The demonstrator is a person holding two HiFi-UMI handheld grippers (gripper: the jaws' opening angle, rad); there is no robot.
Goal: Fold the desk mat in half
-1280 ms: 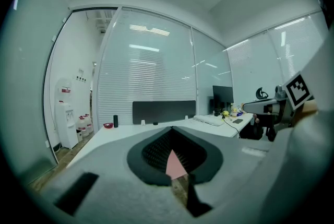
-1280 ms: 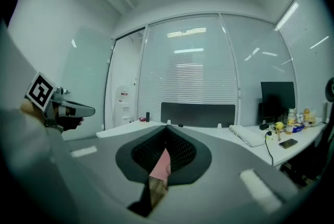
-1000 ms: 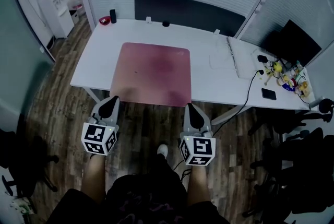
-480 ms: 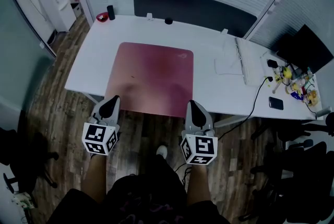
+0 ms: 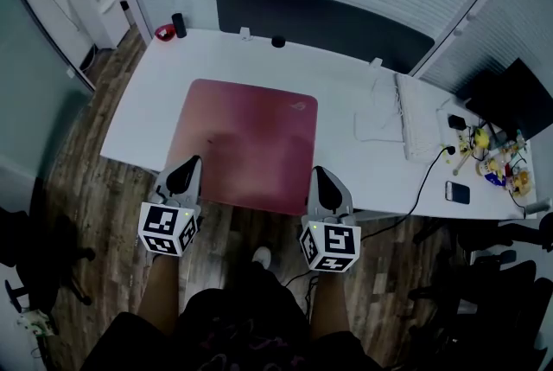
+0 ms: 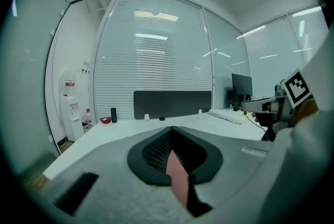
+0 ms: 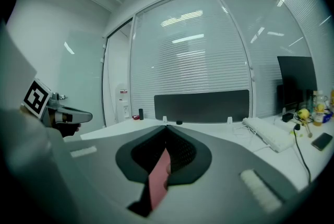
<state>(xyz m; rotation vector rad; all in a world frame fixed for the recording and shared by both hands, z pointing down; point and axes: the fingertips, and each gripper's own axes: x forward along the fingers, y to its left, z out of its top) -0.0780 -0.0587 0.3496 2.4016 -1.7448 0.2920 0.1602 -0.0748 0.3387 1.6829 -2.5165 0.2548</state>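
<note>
I have my left gripper (image 5: 185, 173) and my right gripper (image 5: 320, 181) out in front of me, side by side and well apart. Each one has its fingers pressed together on the near edge of the desk mat (image 5: 246, 140).

In the left gripper view, a thin pink strip of the mat (image 6: 177, 178) stands pinched between the dark ribbed pads of the left gripper (image 6: 171, 131). The right gripper view shows the same: a pink strip (image 7: 156, 181) clamped between the pads of the right gripper (image 7: 166, 131).

My left fingers grip near the mat's near left corner and my right fingers near its near right corner. From both pairs the mat runs straight ahead, lying flat and unfolded on the white desk (image 5: 346, 92), with its near edge about at the desk's near edge.

Ahead and to the right of my right fingers lies a white keyboard (image 5: 415, 127), and further right a dark phone (image 5: 457, 192). Far ahead of my left fingers, at the desk's back left corner, a small red dish (image 5: 164, 33) sits just beside a dark cylinder (image 5: 179, 24). A dark panel (image 5: 324, 23) runs along the desk's far edge, beyond the mat.
</note>
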